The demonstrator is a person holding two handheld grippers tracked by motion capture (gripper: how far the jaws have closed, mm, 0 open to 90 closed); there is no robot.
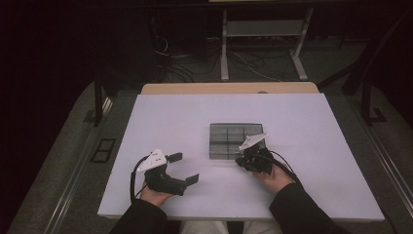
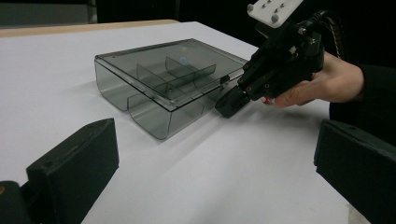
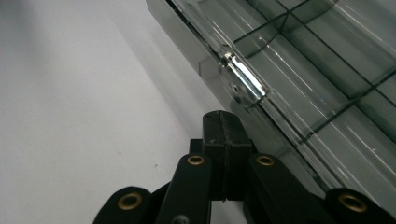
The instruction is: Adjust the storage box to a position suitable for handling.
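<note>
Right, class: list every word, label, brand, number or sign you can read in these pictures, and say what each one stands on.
None can be read.
Smoky transparent plastic compartment box: no print shows on its lid or walls.
White table top: plain.
Black left gripper and black right gripper: no readable marking; brass rivets only.

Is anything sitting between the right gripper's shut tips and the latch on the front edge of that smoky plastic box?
Nothing visible. The right gripper, jaws shut, points at the latch on the box with bare white table between them. The left gripper waits open, off to the side.
</note>
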